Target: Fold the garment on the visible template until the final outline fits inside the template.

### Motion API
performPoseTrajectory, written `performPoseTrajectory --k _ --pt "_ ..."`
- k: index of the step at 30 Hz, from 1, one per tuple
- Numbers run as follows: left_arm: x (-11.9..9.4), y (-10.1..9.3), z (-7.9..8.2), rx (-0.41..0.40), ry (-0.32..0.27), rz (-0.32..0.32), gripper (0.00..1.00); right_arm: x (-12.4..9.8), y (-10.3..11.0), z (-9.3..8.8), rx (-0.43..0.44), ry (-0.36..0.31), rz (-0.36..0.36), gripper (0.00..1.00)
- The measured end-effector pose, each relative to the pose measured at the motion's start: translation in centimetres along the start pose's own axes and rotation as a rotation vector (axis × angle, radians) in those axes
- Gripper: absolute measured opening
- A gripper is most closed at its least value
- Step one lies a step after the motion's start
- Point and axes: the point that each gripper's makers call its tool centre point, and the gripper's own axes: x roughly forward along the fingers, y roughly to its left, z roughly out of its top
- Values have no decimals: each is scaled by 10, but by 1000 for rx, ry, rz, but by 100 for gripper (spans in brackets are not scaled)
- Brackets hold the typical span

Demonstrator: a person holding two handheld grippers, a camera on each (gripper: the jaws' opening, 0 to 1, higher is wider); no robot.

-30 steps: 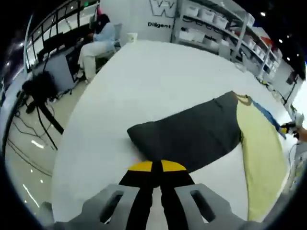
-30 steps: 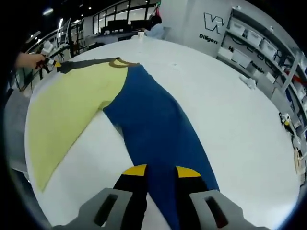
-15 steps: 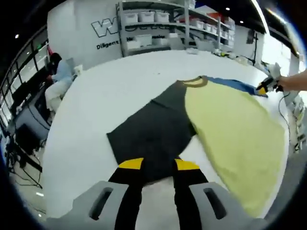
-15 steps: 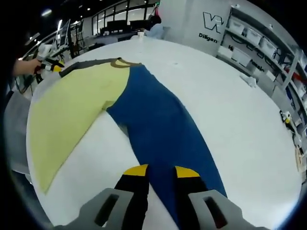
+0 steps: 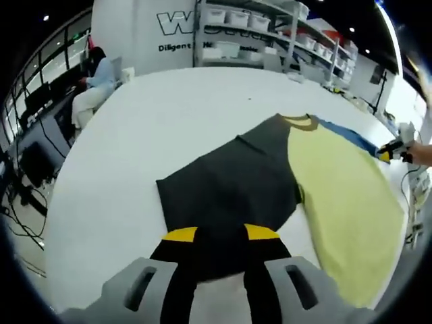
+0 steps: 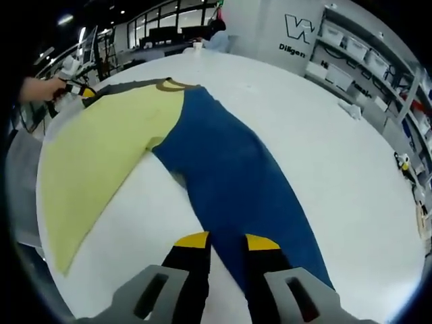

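In the left gripper view, the garment (image 5: pixel 270 182) lies spread flat on a large white table (image 5: pixel 169 115). Its dark grey sleeve (image 5: pixel 229 192) runs from the collar (image 5: pixel 302 121) down toward the camera, and the wide cuff end of that sleeve sits right at the left gripper (image 5: pixel 221 233). The two yellow-tipped jaws stand slightly apart with the dark cloth showing between and just beyond them; whether the cloth is pinched or only lies under the tips cannot be told. The pale yellow body (image 5: pixel 344 196) of the garment spreads to the right of the sleeve. Past the collar a strip of the blue sleeve (image 5: pixel 344 133) shows, and at its far end the right gripper (image 5: pixel 391 150) is held by a hand (image 5: pixel 420 154). A seated person (image 5: pixel 94 84) is at the far left of the table, with shelving (image 5: pixel 270 34) behind.

In the right gripper view, the blue sleeve (image 6: pixel 233 182) stretches from the collar (image 6: pixel 170 84) down to the right gripper (image 6: pixel 221 241). Its jaws are a little apart, and the blue cloth passes between the tips and on toward the bottom right. The yellow body (image 6: pixel 101 155) lies to the left of the sleeve. At the far left, the left gripper (image 6: pixel 75 89) sits at the grey sleeve's end, held by a hand (image 6: pixel 37 88).
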Motion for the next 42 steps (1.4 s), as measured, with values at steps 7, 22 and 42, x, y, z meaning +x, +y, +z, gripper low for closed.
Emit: performPoseTrajectory --k 7,22,42 --pt "-7 6 9 -19 -45 6 4 1 0 0 17 -6 -4 10" --pt "-59 122 5 -106 -103 192 3 2 -1 0 39 -7 3 8" --pt "-60 181 -46 -42 97 342 3 5 -13 3 53 -4 -6 8"
